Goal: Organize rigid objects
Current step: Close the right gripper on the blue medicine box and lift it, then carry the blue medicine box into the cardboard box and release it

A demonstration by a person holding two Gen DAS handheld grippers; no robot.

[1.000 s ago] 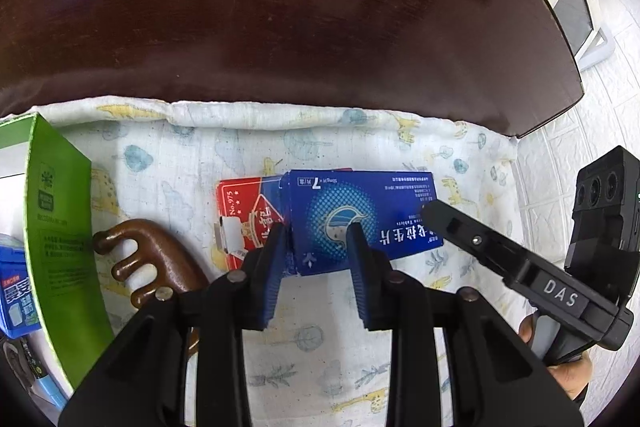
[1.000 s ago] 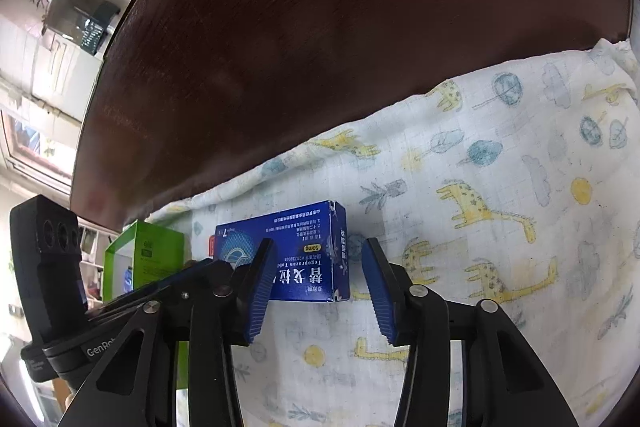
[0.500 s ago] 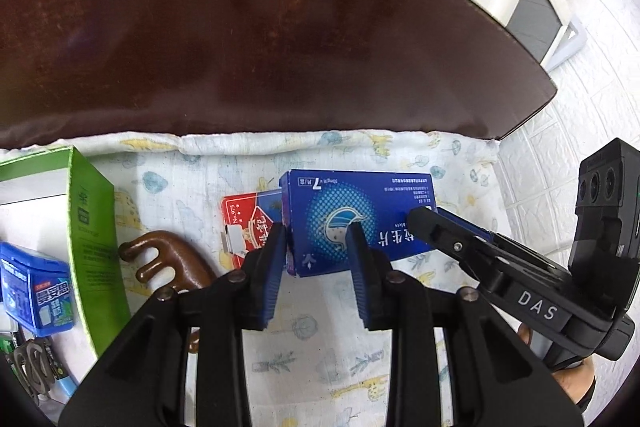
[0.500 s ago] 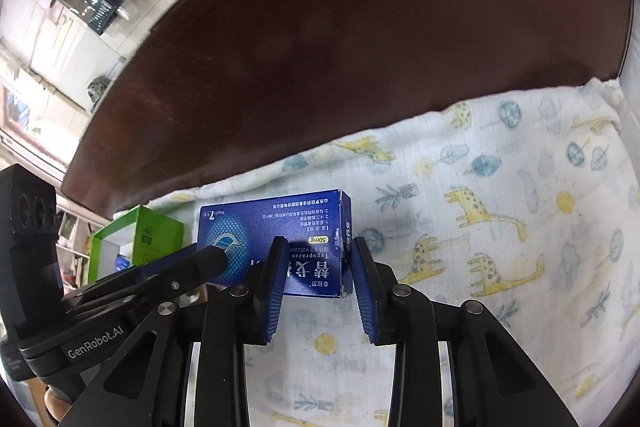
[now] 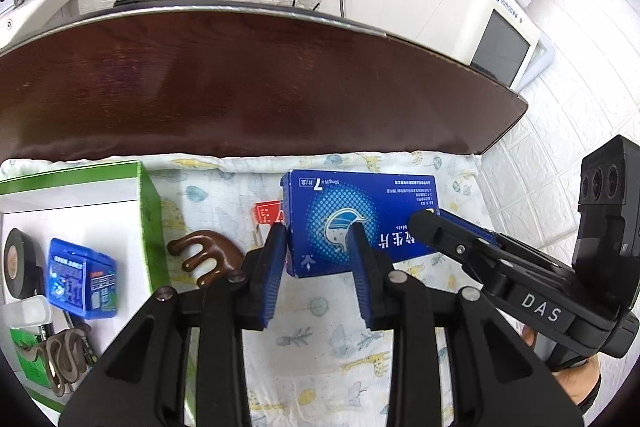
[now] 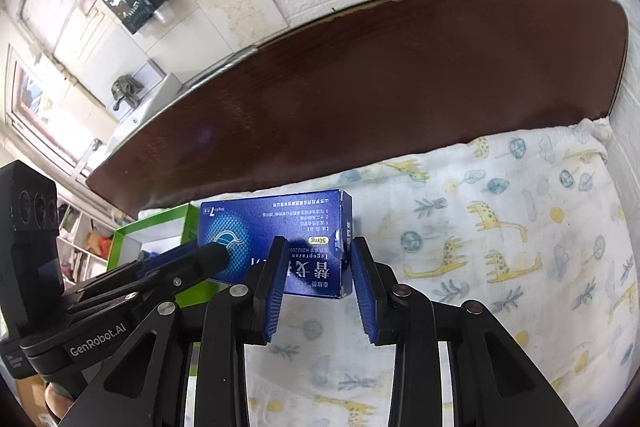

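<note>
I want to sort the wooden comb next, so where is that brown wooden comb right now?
In the left wrist view, the brown wooden comb lies on the animal-print cloth, between the green open box on its left and the small red box on its right.

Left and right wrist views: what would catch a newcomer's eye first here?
The blue medicine box dominates, clamped at one end by the left gripper and at the other by the right gripper, above the giraffe-print cloth. At far left an open green box holds small items, with a brown wooden comb beside it.
</note>
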